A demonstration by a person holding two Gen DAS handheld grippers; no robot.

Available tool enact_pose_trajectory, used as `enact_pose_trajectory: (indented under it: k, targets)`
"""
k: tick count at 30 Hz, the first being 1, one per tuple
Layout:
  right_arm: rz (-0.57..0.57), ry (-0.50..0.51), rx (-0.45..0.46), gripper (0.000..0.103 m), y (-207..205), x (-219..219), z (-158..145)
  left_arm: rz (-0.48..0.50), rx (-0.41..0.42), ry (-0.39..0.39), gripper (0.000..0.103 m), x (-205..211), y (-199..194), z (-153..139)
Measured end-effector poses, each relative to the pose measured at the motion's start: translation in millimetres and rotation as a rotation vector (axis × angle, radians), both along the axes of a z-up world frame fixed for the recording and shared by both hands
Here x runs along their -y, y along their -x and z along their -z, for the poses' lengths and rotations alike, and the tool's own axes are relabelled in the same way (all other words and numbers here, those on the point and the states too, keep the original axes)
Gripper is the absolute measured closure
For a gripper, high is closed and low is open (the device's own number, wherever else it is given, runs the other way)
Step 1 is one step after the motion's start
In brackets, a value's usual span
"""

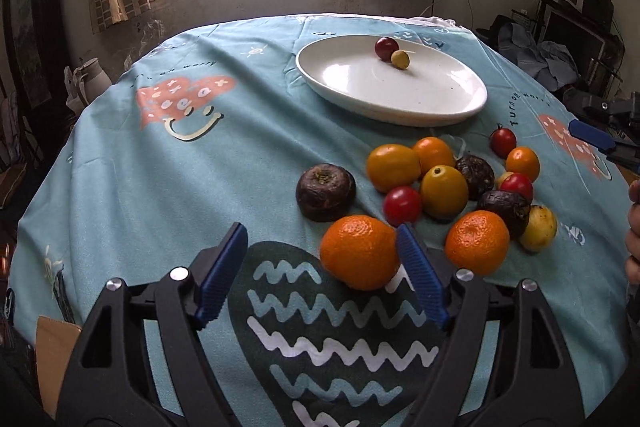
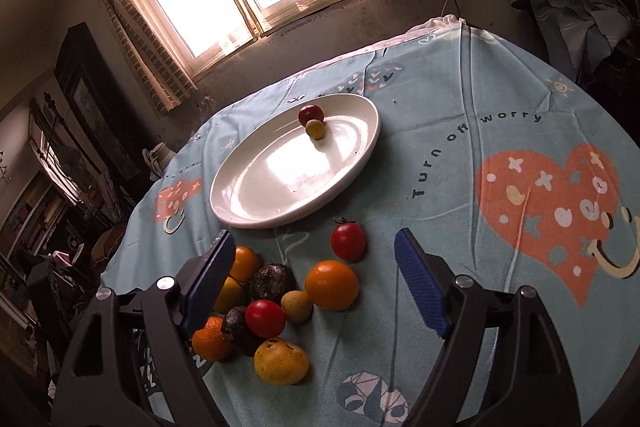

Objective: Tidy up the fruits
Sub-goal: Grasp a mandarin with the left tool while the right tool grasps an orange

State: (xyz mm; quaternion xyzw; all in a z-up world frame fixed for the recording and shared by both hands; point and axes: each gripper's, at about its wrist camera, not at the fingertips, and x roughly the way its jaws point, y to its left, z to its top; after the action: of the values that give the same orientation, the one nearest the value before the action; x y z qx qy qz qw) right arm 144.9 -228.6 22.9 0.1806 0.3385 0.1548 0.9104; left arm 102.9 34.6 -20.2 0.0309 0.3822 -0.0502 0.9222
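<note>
My left gripper [image 1: 322, 275] and right gripper [image 2: 316, 283] wide apart, empty. Only left view shows lone wrinkled dark fruit [image 1: 325, 191], frame centre; glossy white plate [image 1: 440, 107].

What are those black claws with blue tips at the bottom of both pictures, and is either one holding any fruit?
Those are two-finger tools that a person carries, one in each hand, each with a small wide-angle camera looking along its fingers. One picture comes from the left hand-held gripper, the other from the right hand-held gripper. Both stand open and hold nothing. The table wears a blue patterned tablecloth. On it sits a white plate with two small fruits, a red cherry tomato and a yellow one. Nearer lies a loose pile of fruit: a mandarin just beside the left tool's blue pad, more oranges, red tomatoes and dark wrinkled fruits. The job seems to be moving fruit onto the plate.
</note>
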Motion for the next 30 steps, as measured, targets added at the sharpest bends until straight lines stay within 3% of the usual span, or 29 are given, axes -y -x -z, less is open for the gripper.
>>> enact_pose_trajectory:
  k: [3,10,13,16,23,27,30]
  targets:
    - [-0.007,0.024,-0.01,0.021,-0.9,-4.4,1.7,0.039,-0.007,-0.033,0.024,10.1,0.0,2.9]
    - [0.0,0.038,-0.021,0.021,-2.7,-6.0,3.6,0.079,-0.072,0.033,0.028,6.3,-7.4,10.9]
    - [0.0,0.046,-0.022,0.021,-3.1,-6.3,4.4,0.097,-0.102,0.059,0.037,7.1,-10.5,15.8]
    - [-0.003,0.058,-0.022,0.021,-3.6,-7.9,5.2,0.112,-0.144,0.082,0.056,8.6,-16.9,22.8]
    - [-0.012,0.059,-0.042,0.021,-3.6,-9.5,9.0,0.074,-0.118,0.082,0.056,4.6,-14.8,20.5]
    - [-0.043,0.05,-0.104,0.021,-7.6,-11.3,21.3,0.018,-0.09,0.099,0.057,-8.3,-13.4,13.6]
    - [-0.049,0.017,-0.149,0.032,-14.9,-8.1,30.6,0.003,-0.098,0.11,0.057,-13.2,-14.4,13.8]
